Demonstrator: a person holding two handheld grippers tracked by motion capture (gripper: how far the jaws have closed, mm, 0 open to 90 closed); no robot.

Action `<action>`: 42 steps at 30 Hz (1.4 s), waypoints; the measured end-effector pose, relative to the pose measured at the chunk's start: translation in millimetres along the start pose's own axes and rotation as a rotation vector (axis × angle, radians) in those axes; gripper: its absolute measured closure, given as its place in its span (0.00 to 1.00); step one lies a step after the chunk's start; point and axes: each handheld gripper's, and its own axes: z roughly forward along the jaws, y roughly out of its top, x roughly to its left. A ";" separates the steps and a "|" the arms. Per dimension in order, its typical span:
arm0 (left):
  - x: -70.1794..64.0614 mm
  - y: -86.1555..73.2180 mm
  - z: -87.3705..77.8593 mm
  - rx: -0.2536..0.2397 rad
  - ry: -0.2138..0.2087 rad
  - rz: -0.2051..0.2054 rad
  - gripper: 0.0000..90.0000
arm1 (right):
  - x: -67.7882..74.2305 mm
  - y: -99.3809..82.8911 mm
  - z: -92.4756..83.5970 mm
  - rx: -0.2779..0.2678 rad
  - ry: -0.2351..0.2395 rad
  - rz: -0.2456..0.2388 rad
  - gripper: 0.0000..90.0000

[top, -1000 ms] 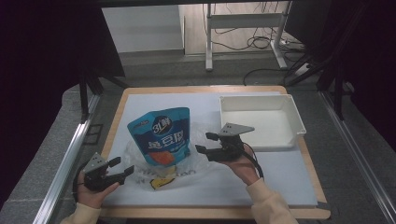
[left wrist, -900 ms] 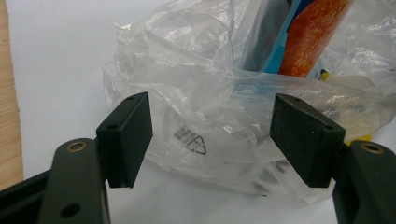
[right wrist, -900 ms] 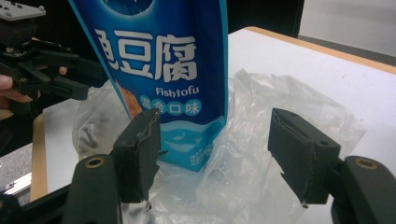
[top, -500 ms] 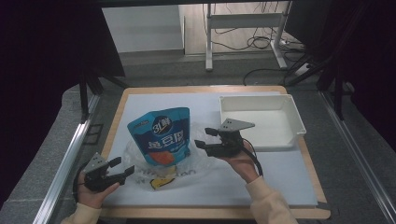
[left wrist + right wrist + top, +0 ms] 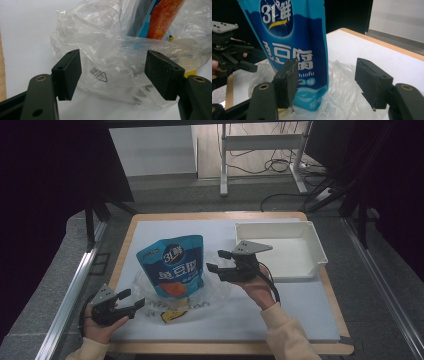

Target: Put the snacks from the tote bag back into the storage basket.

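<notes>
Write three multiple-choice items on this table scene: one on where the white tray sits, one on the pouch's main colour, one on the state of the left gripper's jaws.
1. Where is the white tray?
A. at the table's far right
B. at the near left corner
C. under the pouch

2. What is the main colour of the pouch?
A. green
B. blue
C. black

3. How do the jaws of the left gripper stand?
A. clamped on the pouch
B. shut on nothing
C. open, facing the clear plastic bag

Key: 1 A, the high view shows it beyond the right gripper; 2 B, blue front with white print; 3 C, a wide gap shows between both pads, with the bag ahead of them.
</notes>
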 end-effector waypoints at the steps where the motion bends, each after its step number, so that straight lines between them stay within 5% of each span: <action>1: 0.0 -0.1 0.0 0.000 0.000 0.000 0.33 | -0.1 1.3 0.8 -0.001 0.000 -0.003 0.40; 42: -2.4 -0.1 2.7 0.024 -0.011 0.006 0.32 | -9.3 42.5 28.2 -0.021 0.022 -0.007 0.45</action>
